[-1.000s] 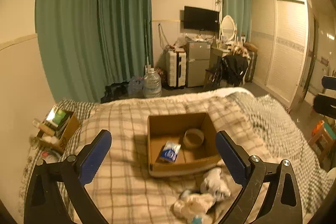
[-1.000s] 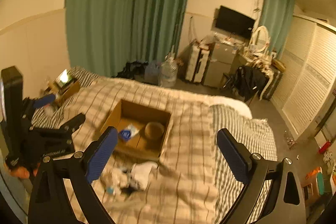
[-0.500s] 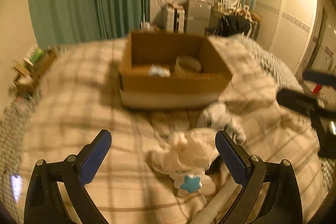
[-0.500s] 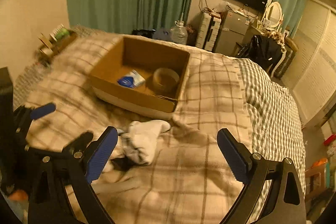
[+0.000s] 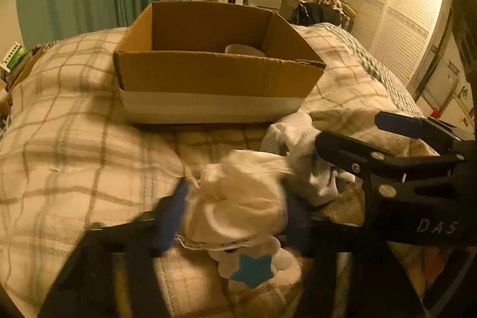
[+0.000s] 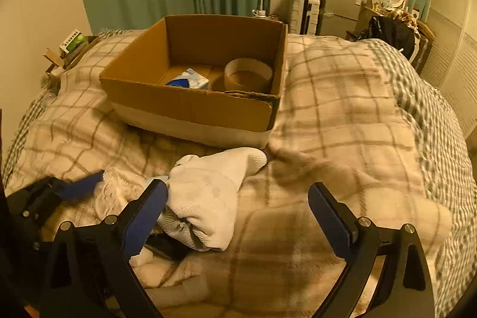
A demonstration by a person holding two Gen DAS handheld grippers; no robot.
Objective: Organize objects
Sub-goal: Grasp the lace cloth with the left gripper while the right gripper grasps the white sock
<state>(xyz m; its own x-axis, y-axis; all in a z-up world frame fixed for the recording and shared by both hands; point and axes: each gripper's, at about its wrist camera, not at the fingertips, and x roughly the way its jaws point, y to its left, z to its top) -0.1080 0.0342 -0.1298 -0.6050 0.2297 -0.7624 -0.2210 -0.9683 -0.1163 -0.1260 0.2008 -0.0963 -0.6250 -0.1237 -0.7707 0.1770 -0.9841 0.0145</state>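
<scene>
An open cardboard box (image 5: 219, 73) (image 6: 190, 106) sits on the plaid bed. Inside lie a blue-and-white packet (image 6: 187, 81) and a round tape roll (image 6: 248, 75). In front of it lie a white plush toy with a blue star (image 5: 238, 213) and a white sock (image 6: 208, 198) (image 5: 301, 145). My left gripper (image 5: 235, 213) is blurred; its blue fingers sit on both sides of the plush toy, closing on it. My right gripper (image 6: 237, 210) is open; its left finger touches the sock, and it also shows in the left wrist view (image 5: 357, 139).
A plaid blanket (image 6: 342, 115) covers the bed. A small crate with books (image 6: 71, 45) stands at the left bedside. Green curtains, a suitcase, fridge, TV and dresser stand beyond the bed. A dark flat object (image 6: 170, 248) lies under the sock.
Both grippers dropped low toward the bed and came close to the pile. My left gripper's fingers closed in around the plush toy. My right gripper came up beside the sock.
</scene>
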